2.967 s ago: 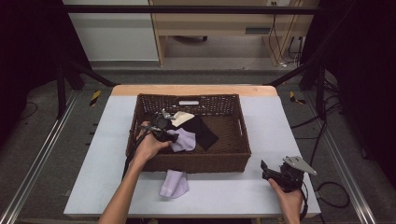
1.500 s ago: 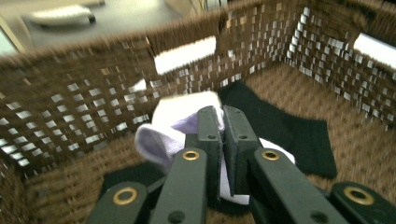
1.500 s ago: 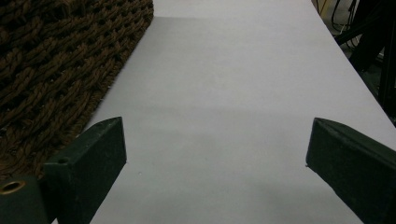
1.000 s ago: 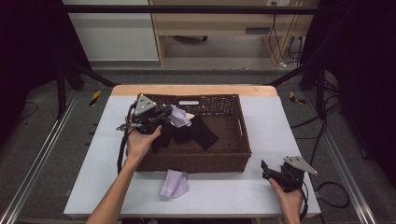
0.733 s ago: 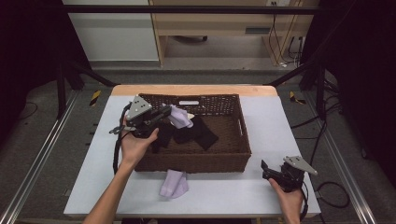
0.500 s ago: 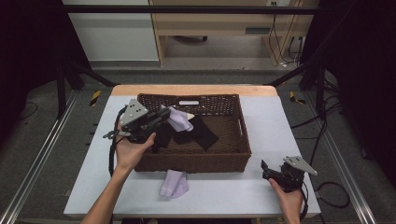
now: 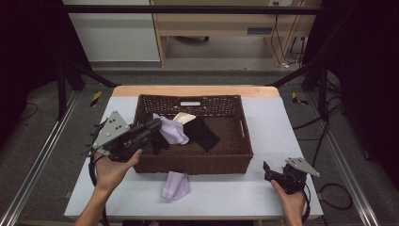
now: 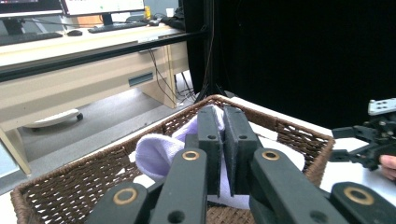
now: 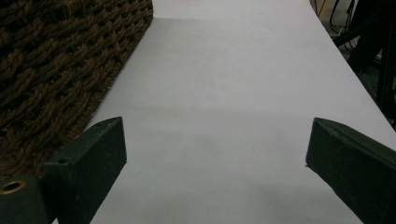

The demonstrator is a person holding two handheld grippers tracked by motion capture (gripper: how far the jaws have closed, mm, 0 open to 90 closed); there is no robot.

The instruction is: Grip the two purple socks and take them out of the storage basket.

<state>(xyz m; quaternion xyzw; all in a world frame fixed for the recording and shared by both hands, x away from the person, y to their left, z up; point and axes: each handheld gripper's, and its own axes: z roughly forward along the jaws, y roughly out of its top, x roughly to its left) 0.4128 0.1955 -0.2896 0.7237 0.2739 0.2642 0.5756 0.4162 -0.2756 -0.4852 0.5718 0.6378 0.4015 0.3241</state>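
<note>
1. Lilac sock (image 7: pixel 171 130), one item. Pinched between the left gripper's (image 7: pixel 153 125) two pads, which the left gripper view shows pressed onto the fabric (image 8: pixel 159 151); the toe end bulges out to one side of the fingers.

2. Change noted. Three seconds ago the left gripper was down inside the wicker basket (image 7: pixel 237 155) among the clothes; since then it has risen and drawn back toward the basket's left rim, and the sock has come up with it. The sock now hangs off the fingertips above the basket's left half, clear of the black garment (image 7: pixel 200 133) and the cream item (image 7: pixel 184 117) beyond the fingertips.

3. Meaning for the work, as a judgement: the pick has succeeded and the sock is on its way out of the basket, probably to join the second lilac sock (image 7: pixel 175 185) lying on the table (image 7: pixel 282 132) in front of the basket.

4. Right gripper (image 7: pixel 267 172). Unchanged over the interval; jaws spread wide with nothing between them, resting near the table's right front corner, basket wall off to one side of its fingers.

5. Writing, brands, labels: none legible on sock, basket or grippers. Distant monitors in the left gripper view are too small to read.
</note>
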